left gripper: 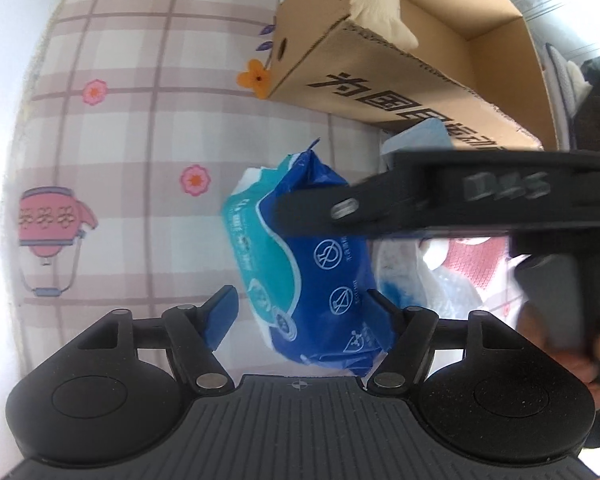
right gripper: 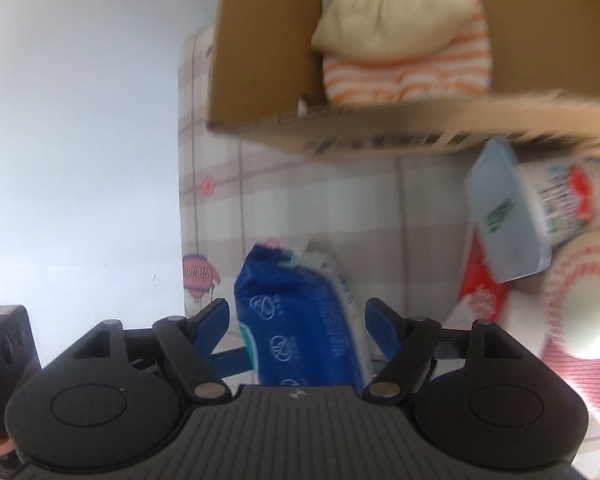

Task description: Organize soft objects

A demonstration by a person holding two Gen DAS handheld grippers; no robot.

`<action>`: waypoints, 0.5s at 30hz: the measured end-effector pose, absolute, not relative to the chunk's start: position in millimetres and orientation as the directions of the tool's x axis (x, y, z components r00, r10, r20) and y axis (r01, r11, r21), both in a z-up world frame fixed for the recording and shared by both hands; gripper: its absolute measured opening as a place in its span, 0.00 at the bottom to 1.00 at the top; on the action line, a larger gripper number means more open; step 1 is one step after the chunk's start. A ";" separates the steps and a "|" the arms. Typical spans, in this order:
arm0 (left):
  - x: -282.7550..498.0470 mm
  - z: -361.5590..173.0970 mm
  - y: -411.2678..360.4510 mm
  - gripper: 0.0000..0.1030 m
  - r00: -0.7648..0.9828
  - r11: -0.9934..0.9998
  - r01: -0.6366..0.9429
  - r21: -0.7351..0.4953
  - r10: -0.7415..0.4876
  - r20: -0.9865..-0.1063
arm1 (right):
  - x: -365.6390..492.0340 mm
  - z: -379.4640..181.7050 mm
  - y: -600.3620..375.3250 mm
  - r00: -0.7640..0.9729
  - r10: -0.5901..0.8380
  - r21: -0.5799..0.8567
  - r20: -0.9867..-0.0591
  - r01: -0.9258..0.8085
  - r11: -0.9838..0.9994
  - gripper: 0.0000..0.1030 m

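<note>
A blue and teal wet-wipes pack (left gripper: 300, 256) stands between the open jaws of my left gripper (left gripper: 300, 312). It also shows in the right wrist view (right gripper: 300, 320), between the open jaws of my right gripper (right gripper: 298, 320). In the left wrist view the right gripper's arm (left gripper: 440, 200) reaches in from the right over the top of the pack. An open cardboard box (left gripper: 380, 76) lies beyond it, with a white glove (left gripper: 376, 4) inside. In the right wrist view the box (right gripper: 260, 80) holds a cream cloth (right gripper: 392, 16) on an orange-striped cloth (right gripper: 408, 76).
A checked tablecloth with flower prints (left gripper: 140, 120) covers the table. To the right lie a light blue tub (right gripper: 508, 220), a white jar with a red label (right gripper: 568, 200), a red packet (right gripper: 480, 284), a red-and-white roll (right gripper: 584, 304) and a pink knit cloth (left gripper: 476, 260).
</note>
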State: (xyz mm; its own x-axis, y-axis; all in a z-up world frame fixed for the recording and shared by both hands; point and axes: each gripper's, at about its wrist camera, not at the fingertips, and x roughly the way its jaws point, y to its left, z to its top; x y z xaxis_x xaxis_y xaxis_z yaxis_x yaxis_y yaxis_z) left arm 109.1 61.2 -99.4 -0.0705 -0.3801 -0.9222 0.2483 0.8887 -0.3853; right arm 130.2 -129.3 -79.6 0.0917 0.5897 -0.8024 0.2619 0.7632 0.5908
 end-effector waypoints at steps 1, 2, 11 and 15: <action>109.4 -101.1 59.9 0.67 -0.071 0.884 0.247 -0.396 -0.391 -0.918 | 130.7 -85.4 -125.7 0.076 0.592 0.589 -0.802 0.264 0.764 0.75; 109.1 -101.6 58.6 0.67 -0.069 0.881 0.248 -0.403 -0.399 -0.914 | 130.8 -90.8 -122.5 0.063 0.592 0.585 -0.804 0.264 0.767 0.75; 108.9 -105.9 42.2 0.66 -0.051 0.876 0.252 -0.412 -0.413 -0.909 | 117.9 -105.6 -130.2 0.083 0.610 0.602 -0.788 0.312 0.735 0.66; 108.5 -100.9 37.2 0.66 -0.039 0.879 0.257 -0.403 -0.407 -0.913 | 110.8 -97.8 -136.8 0.095 0.621 0.616 -0.778 0.313 0.723 0.64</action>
